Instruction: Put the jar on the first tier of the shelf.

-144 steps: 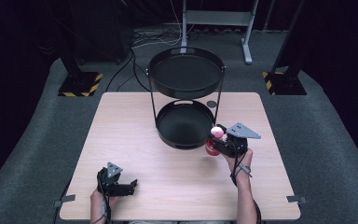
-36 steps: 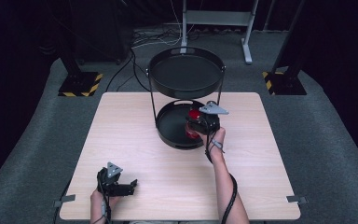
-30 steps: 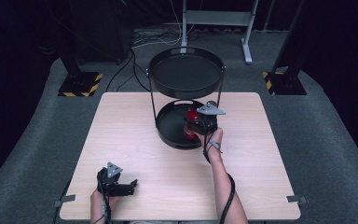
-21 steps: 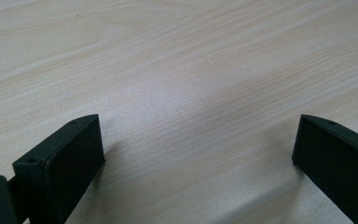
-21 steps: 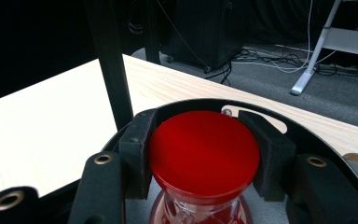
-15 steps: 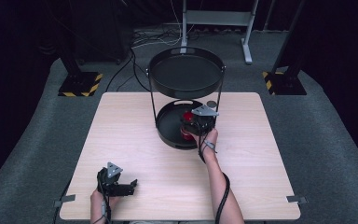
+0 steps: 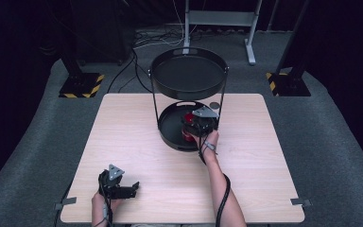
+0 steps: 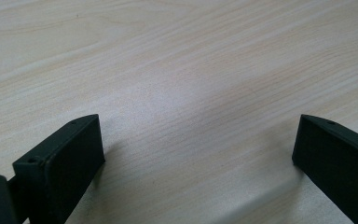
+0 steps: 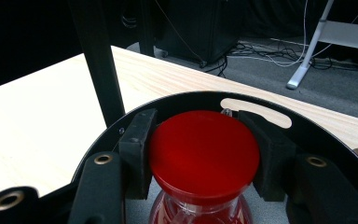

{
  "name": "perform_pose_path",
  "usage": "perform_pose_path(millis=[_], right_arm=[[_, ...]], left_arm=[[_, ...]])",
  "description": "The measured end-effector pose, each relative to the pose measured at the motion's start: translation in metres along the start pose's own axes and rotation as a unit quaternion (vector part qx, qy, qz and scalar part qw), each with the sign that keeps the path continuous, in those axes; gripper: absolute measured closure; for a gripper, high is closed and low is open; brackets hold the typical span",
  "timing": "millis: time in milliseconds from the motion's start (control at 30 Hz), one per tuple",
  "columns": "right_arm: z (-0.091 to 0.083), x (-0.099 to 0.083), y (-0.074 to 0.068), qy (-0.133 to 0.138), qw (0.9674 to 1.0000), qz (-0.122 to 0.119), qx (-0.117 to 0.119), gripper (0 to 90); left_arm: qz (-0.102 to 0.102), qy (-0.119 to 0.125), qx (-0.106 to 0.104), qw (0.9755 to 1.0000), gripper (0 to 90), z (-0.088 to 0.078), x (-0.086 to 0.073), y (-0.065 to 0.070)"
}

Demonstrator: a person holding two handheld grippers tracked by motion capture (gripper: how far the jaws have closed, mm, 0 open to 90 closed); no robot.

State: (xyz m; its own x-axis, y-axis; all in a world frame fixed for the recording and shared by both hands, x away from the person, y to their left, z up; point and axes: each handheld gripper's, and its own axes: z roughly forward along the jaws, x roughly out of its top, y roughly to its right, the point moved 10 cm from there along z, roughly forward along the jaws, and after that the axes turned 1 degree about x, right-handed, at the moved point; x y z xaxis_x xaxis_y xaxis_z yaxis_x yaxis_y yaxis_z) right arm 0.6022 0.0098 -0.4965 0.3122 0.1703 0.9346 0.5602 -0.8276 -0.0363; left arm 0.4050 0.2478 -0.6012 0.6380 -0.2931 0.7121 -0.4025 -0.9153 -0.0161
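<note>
Right gripper view, frame centre: the right gripper (image 9: 204,156) is clamped on the jar (image 9: 200,207), at its red lid (image 9: 204,151). The jar is perhaps glass, slippery and fragile. The left gripper (image 8: 193,154) has its jaws wide apart over the table (image 8: 177,70).

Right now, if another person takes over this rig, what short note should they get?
Right gripper: shut on the jar at its red lid, inside the lower tray of the black stand.
Left gripper: open, empty, low over the table at the near left.
Done: jar brought into the lower tray.
Left: probably set it down, release, withdraw. Upper tray looks empty.
</note>
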Motion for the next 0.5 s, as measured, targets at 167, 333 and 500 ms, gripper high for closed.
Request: perform_pose_path(millis=[167,333,500], right_arm=[[0.0039,-0.0006,0.0003,-0.005,1.0,0.001,0.001,48.4],[0.0065,-0.0019,0.0016,-0.006,1.0,0.003,-0.001,48.4],[0.0089,-0.0055,0.0039,-0.003,0.9999,0.014,0.0,48.4]], left_arm=[[0.0,0.0,0.0,1.0,1.8,0.0,0.0,0.0],[0.0,0.0,0.0,1.0,1.8,0.0,0.0,0.0],[0.0,0.0,0.0,1.0,1.8,0.0,0.0,0.0]])
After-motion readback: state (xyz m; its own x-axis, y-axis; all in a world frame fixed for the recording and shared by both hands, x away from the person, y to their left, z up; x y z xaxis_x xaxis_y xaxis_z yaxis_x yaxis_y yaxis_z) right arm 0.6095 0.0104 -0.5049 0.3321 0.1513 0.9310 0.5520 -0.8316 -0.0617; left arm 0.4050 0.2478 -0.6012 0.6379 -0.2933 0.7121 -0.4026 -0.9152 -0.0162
